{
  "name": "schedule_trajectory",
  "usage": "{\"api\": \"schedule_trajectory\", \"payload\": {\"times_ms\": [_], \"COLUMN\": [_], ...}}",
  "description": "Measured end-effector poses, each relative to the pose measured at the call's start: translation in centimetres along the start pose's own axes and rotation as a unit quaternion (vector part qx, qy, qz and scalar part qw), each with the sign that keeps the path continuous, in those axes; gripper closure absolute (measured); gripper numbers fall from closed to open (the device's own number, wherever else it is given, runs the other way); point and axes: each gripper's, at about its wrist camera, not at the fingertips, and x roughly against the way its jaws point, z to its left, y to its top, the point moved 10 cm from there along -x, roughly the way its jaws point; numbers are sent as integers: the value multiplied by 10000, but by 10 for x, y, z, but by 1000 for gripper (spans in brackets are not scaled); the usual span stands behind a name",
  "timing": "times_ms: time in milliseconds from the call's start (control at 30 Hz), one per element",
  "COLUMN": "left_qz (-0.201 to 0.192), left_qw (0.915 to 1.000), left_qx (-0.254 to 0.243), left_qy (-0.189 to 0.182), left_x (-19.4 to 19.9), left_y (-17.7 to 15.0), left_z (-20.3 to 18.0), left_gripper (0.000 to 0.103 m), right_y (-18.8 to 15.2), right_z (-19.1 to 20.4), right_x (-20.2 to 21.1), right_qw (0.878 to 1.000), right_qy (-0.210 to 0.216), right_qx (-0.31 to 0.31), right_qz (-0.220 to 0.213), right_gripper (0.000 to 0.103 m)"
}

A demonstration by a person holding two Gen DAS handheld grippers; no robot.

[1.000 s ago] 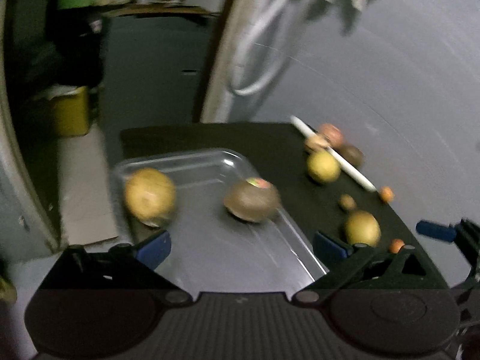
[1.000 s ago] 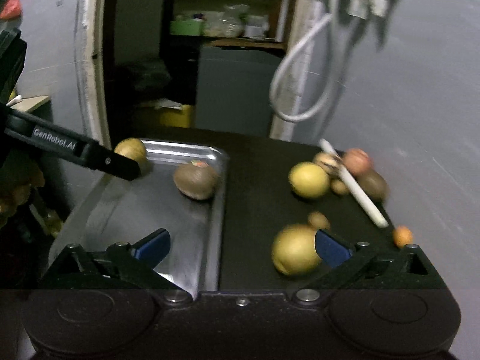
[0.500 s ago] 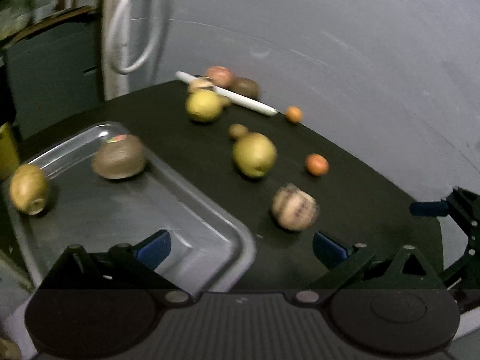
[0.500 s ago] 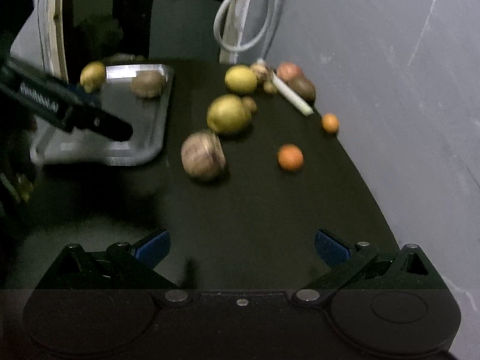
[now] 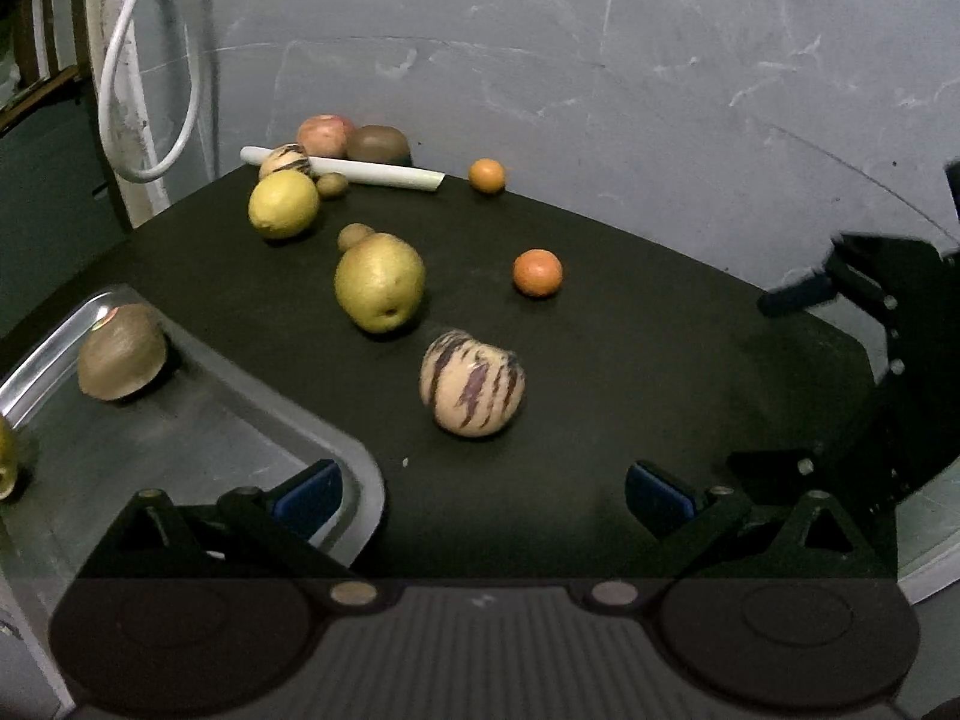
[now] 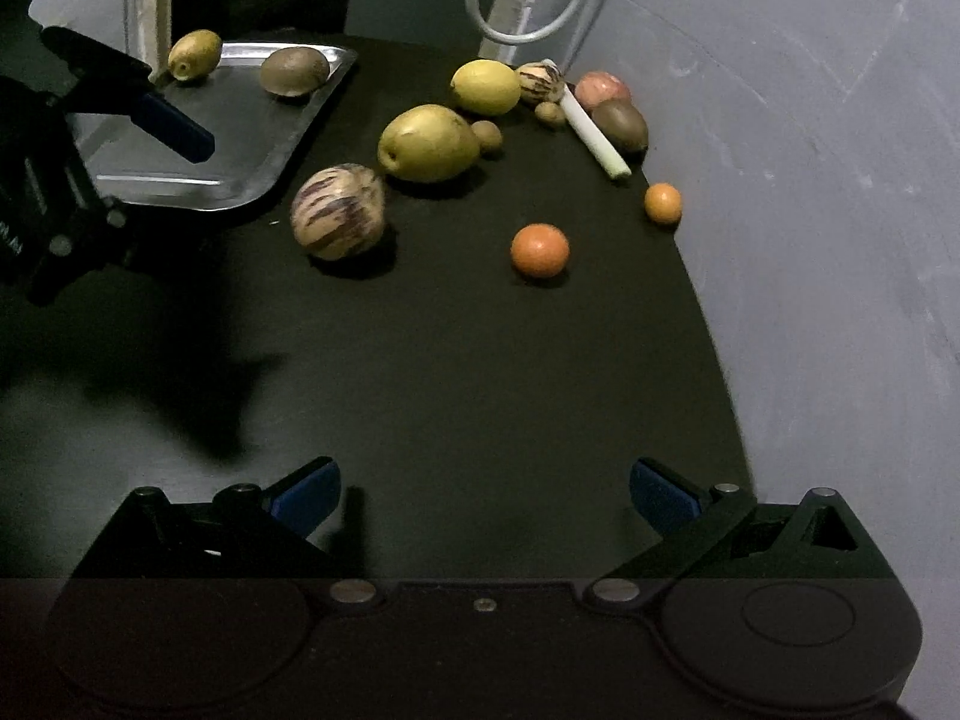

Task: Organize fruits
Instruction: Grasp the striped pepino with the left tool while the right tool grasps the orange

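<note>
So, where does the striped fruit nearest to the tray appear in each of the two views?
Left wrist view: the striped fruit lies at the centre, on the black table right of the metal tray.
Right wrist view: the same fruit lies upper left of centre, just off the tray's near corner.
Shared landmark: the big yellow-green pear right behind it in both.

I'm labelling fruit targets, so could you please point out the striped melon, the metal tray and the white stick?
striped melon [image 5: 472, 383], left wrist view, middle.
metal tray [image 6: 303, 120], right wrist view, rim.
white stick [image 6: 591, 132], right wrist view, mid-length.
</note>
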Motion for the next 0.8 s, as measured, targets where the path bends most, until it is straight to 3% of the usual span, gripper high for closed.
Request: {"api": "schedule_trajectory", "payload": {"times_ms": [167,433,633,800], "left_qz": [63,174,190,245], "left_qw": [9997,9983,9978,9976], "left_qx": [-56,-35,-8,82], "left_qy": [217,552,640,644], "left_x": [-12,-32,-41,-46], "left_y": [9,21,27,27], "left_z": [-6,-7,-5,-4], "left_gripper": [1,1,2,10], "right_y": [11,29,46,62], "right_z": [-22,-48,-55,-54], "right_x": [-16,-41,-58,-72], "right_qw": [9992,9979,9945,9902], "right_qy": [61,351,692,1003], "right_qx": [389,456,649,794], "right_qz": [-79,-287,-449,-555], "right_gripper": [1,1,6,14]}}
